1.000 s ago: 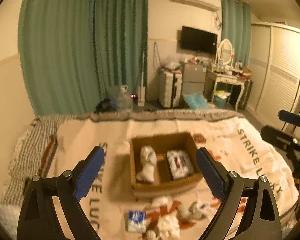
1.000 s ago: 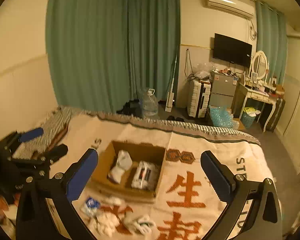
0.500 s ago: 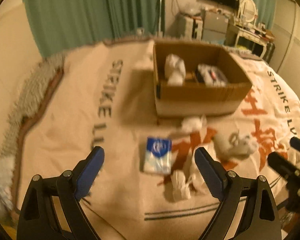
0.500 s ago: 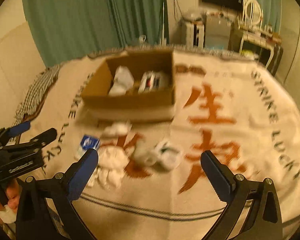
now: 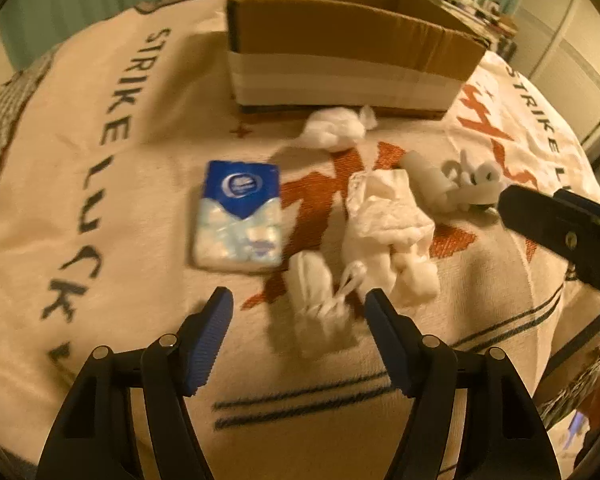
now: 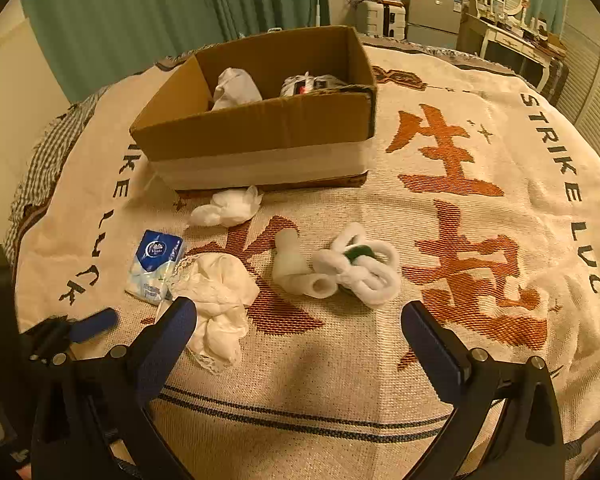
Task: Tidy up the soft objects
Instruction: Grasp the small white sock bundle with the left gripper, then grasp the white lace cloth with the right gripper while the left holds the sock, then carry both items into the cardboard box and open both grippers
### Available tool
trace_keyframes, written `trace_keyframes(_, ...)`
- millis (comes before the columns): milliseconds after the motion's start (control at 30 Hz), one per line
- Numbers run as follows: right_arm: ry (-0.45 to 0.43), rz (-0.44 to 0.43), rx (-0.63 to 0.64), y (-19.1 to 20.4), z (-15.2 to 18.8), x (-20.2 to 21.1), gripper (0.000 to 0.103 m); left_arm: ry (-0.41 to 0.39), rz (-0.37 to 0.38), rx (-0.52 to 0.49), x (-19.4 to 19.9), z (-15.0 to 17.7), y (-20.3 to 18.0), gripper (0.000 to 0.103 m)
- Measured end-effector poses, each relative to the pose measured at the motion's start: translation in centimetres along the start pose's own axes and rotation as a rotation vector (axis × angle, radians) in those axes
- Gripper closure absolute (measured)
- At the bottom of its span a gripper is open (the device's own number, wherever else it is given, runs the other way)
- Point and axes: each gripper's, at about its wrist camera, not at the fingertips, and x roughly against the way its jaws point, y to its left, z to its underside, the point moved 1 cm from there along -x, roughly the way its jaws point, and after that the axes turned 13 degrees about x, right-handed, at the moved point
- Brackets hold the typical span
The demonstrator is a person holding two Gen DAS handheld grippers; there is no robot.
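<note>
**On the bed: soft items loose in front of the box**

On the cream blanket (image 6: 440,364) with orange characters and black "STRIKE LUCKY" lettering, far centre, an open cardboard box (image 6: 260,128) holding a white bundle (image 6: 234,88) on the left and a black-and-white packet (image 6: 308,82) on the right. Near the box's front wall, a small white wad (image 6: 228,206). Nearer, from left to right: blue tissue pack (image 6: 156,266), crumpled white cloth (image 6: 216,300), pale rolled sock (image 6: 300,274), white looped plush with a green centre (image 6: 362,266). Nearest, a small knotted white piece (image 5: 316,304), lying just ahead of the left gripper (image 5: 300,312), jaws spread, nothing held. Right gripper (image 6: 300,320) likewise released, wide apart, empty, near the plush and sock.
</note>
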Motion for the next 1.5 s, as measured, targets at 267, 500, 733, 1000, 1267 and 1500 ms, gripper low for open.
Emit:
trace_keyframes(267,0.000,0.008,0.055,1.7,-0.8,-0.2,0.000,0.098,0.033,-0.047,-1.0,0.5,0.2,0.074)
trace_keyframes(500,-0.001,-0.015,0.063,3.7,-1.6,-0.7,0.003,-0.011,0.013,-0.008,2.9,-1.6,3.2,0.074)
trace_keyframes(733,0.038,-0.037,0.079,5.6,-1.6,-2.8,0.011,-0.105,-0.074,0.031,3.3,-4.0,7.1,0.074)
trace_keyframes(1000,0.101,-0.079,0.084,6.7,-1.3,-6.2,0.033,-0.067,-0.019,0.111,2.1,-5.5,8.6,0.074)
trace_keyframes(1267,0.123,-0.078,0.107,6.4,-1.0,-7.5,0.080,-0.056,-0.009,0.092,2.0,-5.9,6.9,0.074)
trace_keyframes(1500,0.021,-0.071,0.119,5.6,-1.7,-3.5,0.085,-0.088,-0.013,0.050,4.3,-5.8,4.8,0.074)
